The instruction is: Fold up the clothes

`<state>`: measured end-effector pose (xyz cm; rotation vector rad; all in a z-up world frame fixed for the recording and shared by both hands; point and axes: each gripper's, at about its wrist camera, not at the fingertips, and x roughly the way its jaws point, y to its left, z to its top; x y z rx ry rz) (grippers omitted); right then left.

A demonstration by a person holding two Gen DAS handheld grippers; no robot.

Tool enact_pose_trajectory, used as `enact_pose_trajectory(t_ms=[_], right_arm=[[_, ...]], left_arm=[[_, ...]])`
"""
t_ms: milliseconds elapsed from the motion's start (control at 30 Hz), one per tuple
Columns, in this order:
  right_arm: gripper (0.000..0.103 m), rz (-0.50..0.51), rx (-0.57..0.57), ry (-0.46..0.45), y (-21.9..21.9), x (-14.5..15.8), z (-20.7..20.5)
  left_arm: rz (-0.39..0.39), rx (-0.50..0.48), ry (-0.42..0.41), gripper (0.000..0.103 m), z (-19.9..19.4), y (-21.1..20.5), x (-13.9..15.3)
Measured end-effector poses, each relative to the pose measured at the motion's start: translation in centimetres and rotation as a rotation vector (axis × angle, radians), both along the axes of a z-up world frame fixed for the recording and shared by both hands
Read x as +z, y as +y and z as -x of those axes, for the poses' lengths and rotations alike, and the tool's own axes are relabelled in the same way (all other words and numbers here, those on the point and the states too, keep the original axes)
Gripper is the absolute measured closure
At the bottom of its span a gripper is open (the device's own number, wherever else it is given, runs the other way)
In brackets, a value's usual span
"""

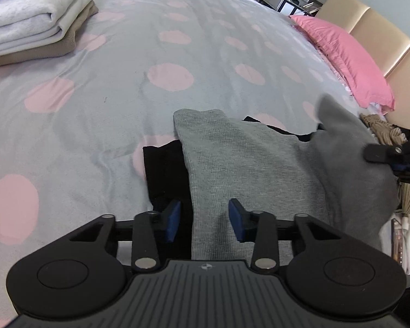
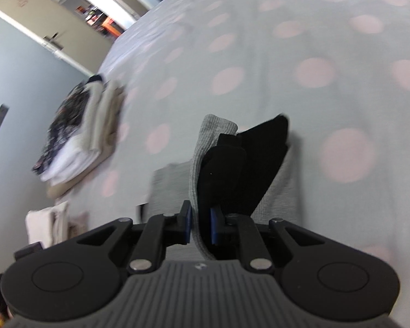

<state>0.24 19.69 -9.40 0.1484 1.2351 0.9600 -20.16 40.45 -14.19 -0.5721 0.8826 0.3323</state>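
A grey knit garment [image 1: 240, 158] lies on the dotted bedcover [image 1: 117, 87], with black cloth [image 1: 164, 172] showing beneath its left edge. My left gripper [image 1: 205, 220] hovers over its near end, open; the grey cloth lies between the blue pads [image 1: 173, 221], which do not press on it. My right gripper [image 2: 201, 225] is shut on a raised fold of the grey garment [image 2: 205, 142], whose black inner side [image 2: 248, 164] faces the camera. In the left wrist view the right gripper [image 1: 382, 153] holds that lifted grey corner at the far right.
A stack of folded clothes [image 1: 27, 27] sits at the back left of the bed, also seen as a blurred stack [image 2: 76, 136]. A pink pillow [image 1: 347, 57] leans on the beige headboard [image 1: 382, 35]. Unfolded clothes [image 1: 385, 131] are heaped at the right. A door [image 2: 49, 27] stands beyond the bed.
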Motion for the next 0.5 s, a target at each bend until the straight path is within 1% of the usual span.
enact_pose_trajectory(t_ms=[133, 233, 367, 500], right_arm=[[0.088, -0.013, 0.083, 0.021, 4.2, -0.1, 2.5], [0.088, -0.013, 0.131, 0.041, 7.1, -0.7, 4.3], [0.088, 0.004, 0.153, 0.047, 10.5, -2.1, 5.4], [0.088, 0.047, 0.161, 0.052, 13.0, -4.1, 5.8]], left_arm=[[0.01, 0.011, -0.011, 0.076, 0.4, 0.5, -0.1], [0.01, 0.028, -0.011, 0.076, 0.8, 1.0, -0.1], [0.017, 0.048, -0.017, 0.076, 1.2, 1.6, -0.1], [0.016, 0.058, -0.017, 0.076, 1.4, 1.9, -0.1]])
